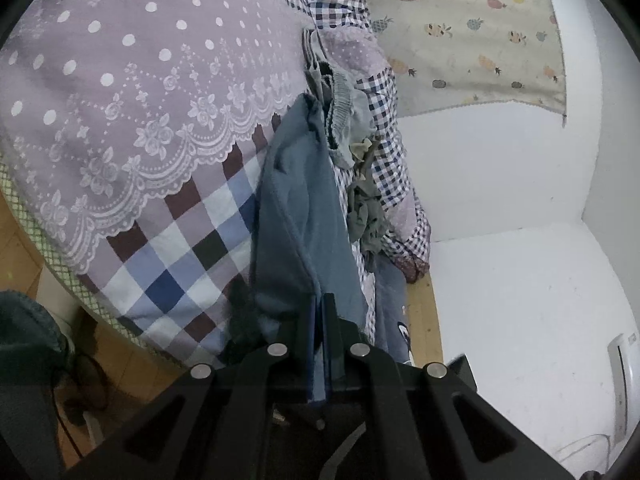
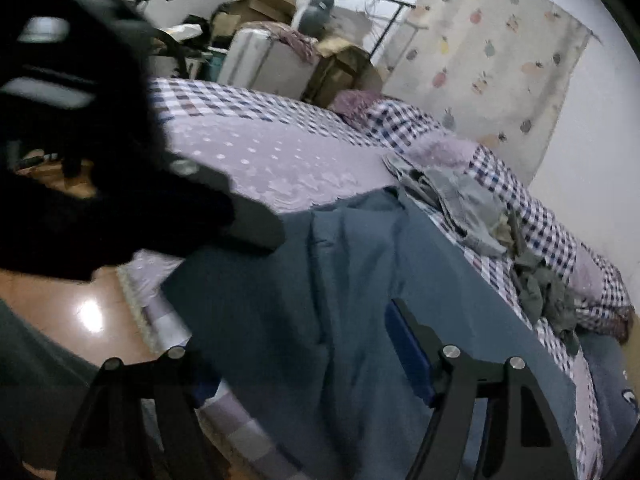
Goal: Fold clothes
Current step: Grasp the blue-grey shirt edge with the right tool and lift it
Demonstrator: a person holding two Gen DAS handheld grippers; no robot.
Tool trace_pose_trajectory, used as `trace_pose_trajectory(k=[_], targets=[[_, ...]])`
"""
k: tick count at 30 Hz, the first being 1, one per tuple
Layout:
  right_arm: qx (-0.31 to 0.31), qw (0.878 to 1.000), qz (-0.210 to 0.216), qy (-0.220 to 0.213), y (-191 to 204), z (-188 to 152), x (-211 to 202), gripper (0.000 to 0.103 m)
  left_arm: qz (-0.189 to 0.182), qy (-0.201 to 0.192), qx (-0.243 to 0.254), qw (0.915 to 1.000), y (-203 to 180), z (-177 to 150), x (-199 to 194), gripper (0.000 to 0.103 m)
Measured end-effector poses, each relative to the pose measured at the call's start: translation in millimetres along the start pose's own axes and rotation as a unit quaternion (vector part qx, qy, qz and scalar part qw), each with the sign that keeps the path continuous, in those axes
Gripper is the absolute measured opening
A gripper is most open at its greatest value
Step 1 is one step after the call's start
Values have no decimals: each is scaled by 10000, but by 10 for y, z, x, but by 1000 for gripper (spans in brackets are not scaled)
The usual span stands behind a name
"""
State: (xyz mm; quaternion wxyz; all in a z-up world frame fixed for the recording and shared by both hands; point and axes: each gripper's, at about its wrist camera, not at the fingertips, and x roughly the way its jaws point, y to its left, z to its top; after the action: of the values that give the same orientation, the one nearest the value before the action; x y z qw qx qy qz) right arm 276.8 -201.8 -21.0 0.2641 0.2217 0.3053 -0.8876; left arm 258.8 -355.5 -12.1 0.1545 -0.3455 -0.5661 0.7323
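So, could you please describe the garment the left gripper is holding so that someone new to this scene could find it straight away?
Start at the bed with the lilac polka-dot and checked cover. The blue-grey garment is the large plain cloth draped over its near side, its edge pinched in the shut left gripper. Unlike the crumpled pale grey clothes and olive clothes beyond it, it is smooth and darker.

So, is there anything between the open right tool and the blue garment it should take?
Nothing visible. The right tool is open, with the blue garment directly between its fingers and no other item in front. The left tool already pinches that garment. The grey clothes lie further back on the bed, apart.
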Motion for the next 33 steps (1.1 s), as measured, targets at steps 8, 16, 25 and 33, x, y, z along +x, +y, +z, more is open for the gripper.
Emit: trace_pose_trajectory(k=[8, 16, 25, 33], targets=[[680, 9949, 696, 268, -318, 111, 174, 3, 757, -347, 239, 9962, -75, 277, 84, 35], [1062, 9880, 1110, -185, -558, 247, -140, 3, 816, 350, 1098, 9900, -411, 1218, 831, 64], [1344, 9794, 1461, -373, -766, 353, -325, 3, 1103, 1476, 1730, 9675, -616, 1949, 2041, 64], [1458, 9755, 1596, -420, -897, 355, -367, 3, 1266, 1482, 1847, 9633, -783, 2219, 2521, 24]])
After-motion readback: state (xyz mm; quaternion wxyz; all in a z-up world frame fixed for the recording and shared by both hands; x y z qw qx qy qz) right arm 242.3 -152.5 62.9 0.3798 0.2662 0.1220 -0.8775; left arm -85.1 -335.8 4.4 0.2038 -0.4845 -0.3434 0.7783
